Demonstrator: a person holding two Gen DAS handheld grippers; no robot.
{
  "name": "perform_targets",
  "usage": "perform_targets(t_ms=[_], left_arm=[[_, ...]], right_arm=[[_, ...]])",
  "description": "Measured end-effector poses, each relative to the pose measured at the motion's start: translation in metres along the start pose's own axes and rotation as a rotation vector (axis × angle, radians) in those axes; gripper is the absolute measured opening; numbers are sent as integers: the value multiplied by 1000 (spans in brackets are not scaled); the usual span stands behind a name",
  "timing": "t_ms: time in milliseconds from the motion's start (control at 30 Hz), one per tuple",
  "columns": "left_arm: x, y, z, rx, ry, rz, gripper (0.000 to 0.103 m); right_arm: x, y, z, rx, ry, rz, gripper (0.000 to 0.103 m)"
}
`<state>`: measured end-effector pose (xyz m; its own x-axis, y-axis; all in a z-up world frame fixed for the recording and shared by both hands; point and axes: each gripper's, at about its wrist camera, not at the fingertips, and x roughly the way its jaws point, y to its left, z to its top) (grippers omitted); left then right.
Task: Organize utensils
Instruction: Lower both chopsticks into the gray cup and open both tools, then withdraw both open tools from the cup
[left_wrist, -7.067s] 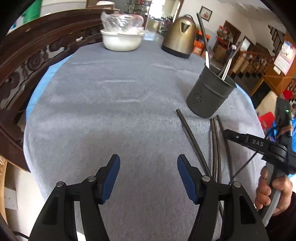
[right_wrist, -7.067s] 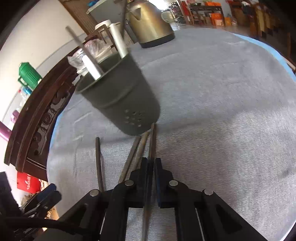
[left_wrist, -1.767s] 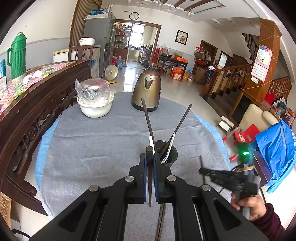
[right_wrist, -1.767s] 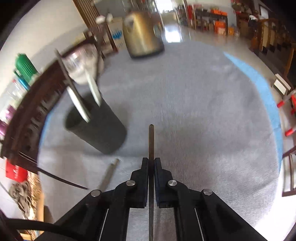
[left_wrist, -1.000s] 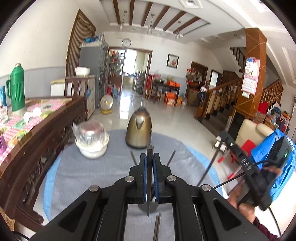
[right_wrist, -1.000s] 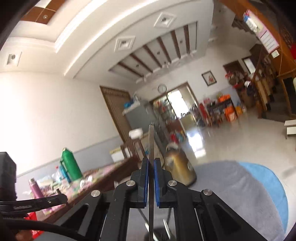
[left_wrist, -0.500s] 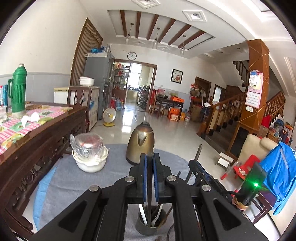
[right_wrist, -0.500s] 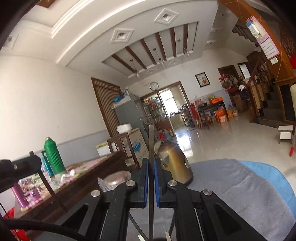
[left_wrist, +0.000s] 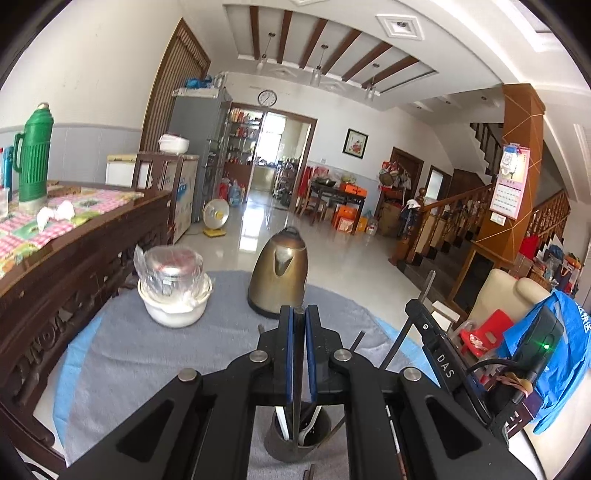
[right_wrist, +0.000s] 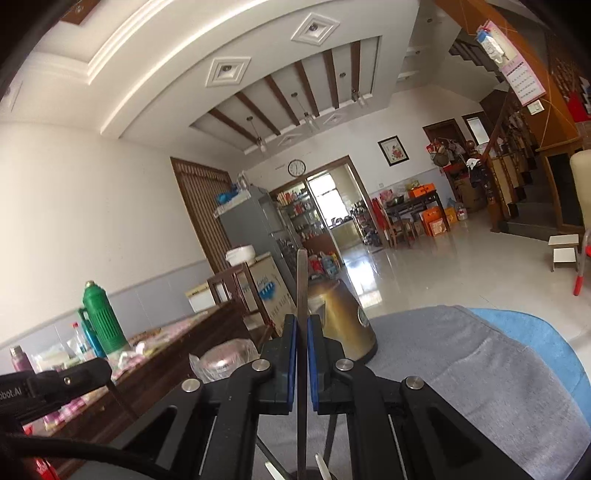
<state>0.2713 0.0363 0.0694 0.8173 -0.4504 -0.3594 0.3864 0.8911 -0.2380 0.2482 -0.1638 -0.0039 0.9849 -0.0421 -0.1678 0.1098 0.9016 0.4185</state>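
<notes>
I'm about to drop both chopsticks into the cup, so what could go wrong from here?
1. The cup is already crowded with utensils, so the left gripper's chopstick may jam or tip it.
2. Both grippers converge on one cup; the right gripper and its chopstick could collide with the left.

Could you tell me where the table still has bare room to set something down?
Free: the grey cloth between the bowl and the left gripper, and right of the kettle. Crowded: the holder, full of utensils under both grippers.
</notes>
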Motion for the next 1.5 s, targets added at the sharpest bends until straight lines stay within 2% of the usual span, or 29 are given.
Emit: perform_targets(t_ms=[133, 267, 467, 733, 833, 900, 933, 967, 1000, 1033, 1100, 1367, 1500], left_arm=[[-11, -5, 11, 5, -36, -18, 7], [-20, -5, 22, -17, -92, -20, 7], [-4, -2, 13, -18, -118, 47, 7], [33, 15, -24, -62, 61, 72, 7], [33, 20, -32, -65, 106, 86, 14], [28, 24, -39, -57, 132, 92, 37], [24, 26, -42, -57, 135, 95, 51], [19, 29, -46, -54, 131, 100, 56], [13, 29, -50, -45, 131, 105, 56], [10, 31, -56, -33, 140, 110, 57], [7, 36, -73, -14, 178, 125, 61], [18, 47, -156, -24, 406, 134, 61], [15, 46, -181, -27, 455, 148, 61]], right_arm=[[-3, 5, 5, -15, -50, -27, 6], [8, 10, 1, -30, -56, -66, 6], [22, 6, -20, -71, -22, -112, 6], [14, -5, -37, -93, 83, -69, 8], [7, -18, -35, -45, 160, -17, 9], [-1, -26, -35, -15, 192, 2, 17], [-8, -33, -34, 5, 204, 15, 25], [-13, -36, -36, 15, 207, 19, 36], [-22, -44, -37, 25, 207, 19, 45], [-29, -49, -37, 30, 202, 16, 67], [-47, -62, -42, 50, 184, 9, 69], [-73, -101, -97, 19, 388, -22, 67], [-84, -106, -121, -8, 446, -44, 67]])
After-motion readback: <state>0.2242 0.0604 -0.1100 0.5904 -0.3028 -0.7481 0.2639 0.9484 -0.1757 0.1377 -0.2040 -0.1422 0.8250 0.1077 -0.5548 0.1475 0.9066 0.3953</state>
